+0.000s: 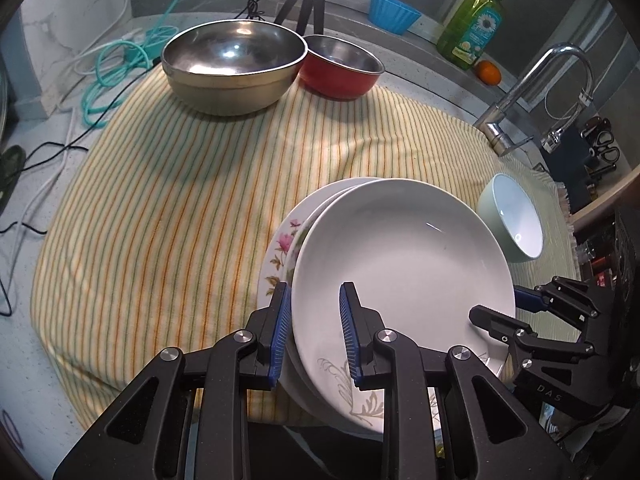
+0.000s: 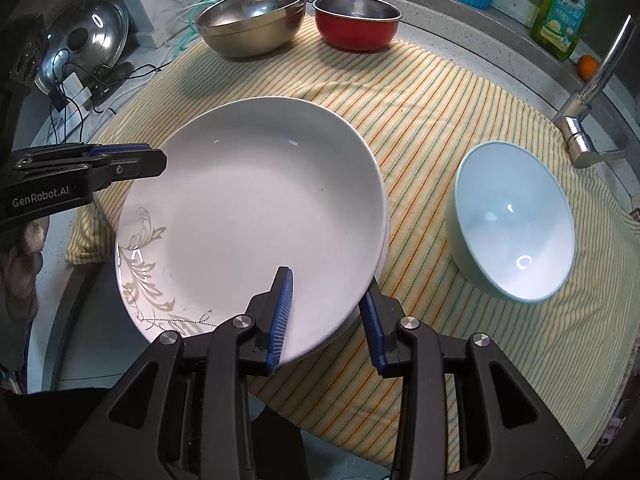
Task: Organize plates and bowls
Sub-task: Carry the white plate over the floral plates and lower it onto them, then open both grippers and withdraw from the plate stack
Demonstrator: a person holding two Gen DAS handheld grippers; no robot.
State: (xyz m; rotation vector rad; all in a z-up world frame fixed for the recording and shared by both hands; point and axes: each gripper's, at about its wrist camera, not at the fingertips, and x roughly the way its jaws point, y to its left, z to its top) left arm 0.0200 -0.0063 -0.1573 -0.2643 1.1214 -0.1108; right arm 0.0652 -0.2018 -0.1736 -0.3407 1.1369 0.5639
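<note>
Striped cloth [image 2: 460,128]: white plate [image 2: 256,208] rim between both hand-held grippers; left [image 1: 314,332] seemingly gripping, right [image 2: 326,320] slack, parted.

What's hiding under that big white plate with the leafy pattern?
Under the white plate lies a plate with pink flowers, only its left rim showing. The rest of it is covered.

Two stacked plates [image 2: 256,200] lie on the cloth [image 2: 440,120], a bowl [image 2: 516,224] to their right.

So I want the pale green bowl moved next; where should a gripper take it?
Pinch the pale green bowl at its rim, one finger inside, one outside, coming from above: it sits upright, tilted, on the striped cloth, clear of the plates.
</note>
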